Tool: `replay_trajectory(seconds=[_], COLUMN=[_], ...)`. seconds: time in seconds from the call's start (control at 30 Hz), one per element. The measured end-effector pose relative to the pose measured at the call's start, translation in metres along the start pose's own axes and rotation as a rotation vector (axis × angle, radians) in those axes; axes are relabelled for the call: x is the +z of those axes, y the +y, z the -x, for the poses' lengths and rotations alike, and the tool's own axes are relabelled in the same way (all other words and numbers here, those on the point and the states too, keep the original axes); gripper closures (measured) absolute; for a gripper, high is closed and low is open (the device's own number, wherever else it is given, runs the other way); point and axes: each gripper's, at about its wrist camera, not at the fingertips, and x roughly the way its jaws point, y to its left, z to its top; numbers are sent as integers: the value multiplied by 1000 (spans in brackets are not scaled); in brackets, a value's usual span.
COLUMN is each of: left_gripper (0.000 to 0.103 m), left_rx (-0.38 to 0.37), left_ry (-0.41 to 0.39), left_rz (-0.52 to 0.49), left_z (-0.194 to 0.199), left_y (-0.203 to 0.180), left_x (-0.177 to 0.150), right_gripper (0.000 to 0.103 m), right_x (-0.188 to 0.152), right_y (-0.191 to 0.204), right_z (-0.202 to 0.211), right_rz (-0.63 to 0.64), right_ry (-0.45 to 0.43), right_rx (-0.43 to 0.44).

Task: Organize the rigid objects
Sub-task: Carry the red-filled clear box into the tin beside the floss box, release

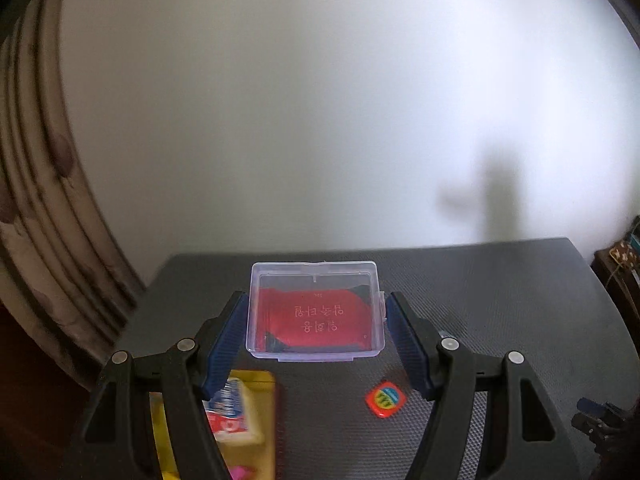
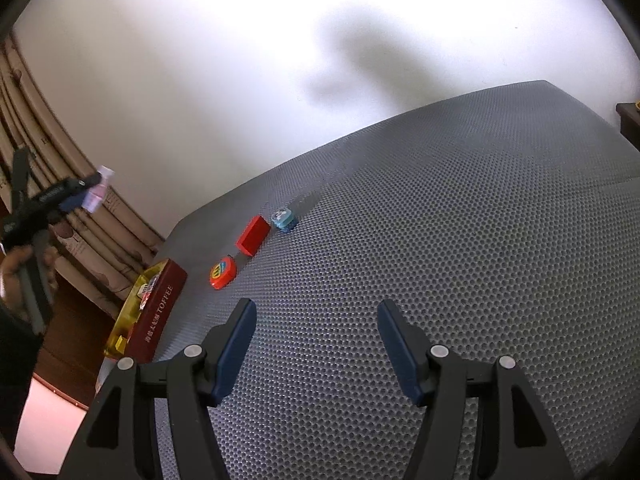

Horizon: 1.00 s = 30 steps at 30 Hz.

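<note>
We can read "TOFFEE" in gold capitals along the side of the dark red tin (image 2: 158,316) at the mat's left edge, and the clear plastic case (image 1: 316,310) carries pale Korean-looking lettering on the red packet inside it, upside down to us and too soft to spell out. The round red tape measure (image 2: 222,273) has a yellow and blue label whose letters stay illegible in both views. Only the right wrist view shows the plain red box (image 2: 253,236) and the small blue tin (image 2: 284,219) in a row beyond the tape measure on the grey dimpled mat (image 2: 460,240), and a hand (image 2: 18,276) lifting the other tool off to the left, clear of the mat. Only the left wrist view shows the packets (white, red and blue, blurred) lying inside the yellow-lined tin. The left gripper (image 1: 316,326) is clamped on the clear case, its blue pads (image 1: 230,336) pressed to the case's two sides, holding it in the air above the mat. The right gripper (image 2: 316,346) hovers over bare mat with its jaws apart and holding nothing.
</note>
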Motion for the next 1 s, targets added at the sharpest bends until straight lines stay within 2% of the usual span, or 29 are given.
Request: replay_trajectory(seconds=[0.2,0.43,0.57,0.8,1.0], left_gripper=[37,37,37,37,37], left_rx=[71,136,165,186,182], left_ry=[-22,25,99,220,319], left_rz=[25,74,131,208,236], left_z=[35,49,29,-8,-41], left_y=[43,72,108,126,121], left_x=[15,-17,-39,-84,-111], right_gripper=[39,38,38,38,38], right_x=[-1,-5,-6,-11,-9], right_y=[2,9,11,11,9], right_z=[5,2,0,-5,-4], right_rz=[2,4,6,2,2], right_ry=[-1,10,16,32,31], right_rx=[6,12,15,11,13])
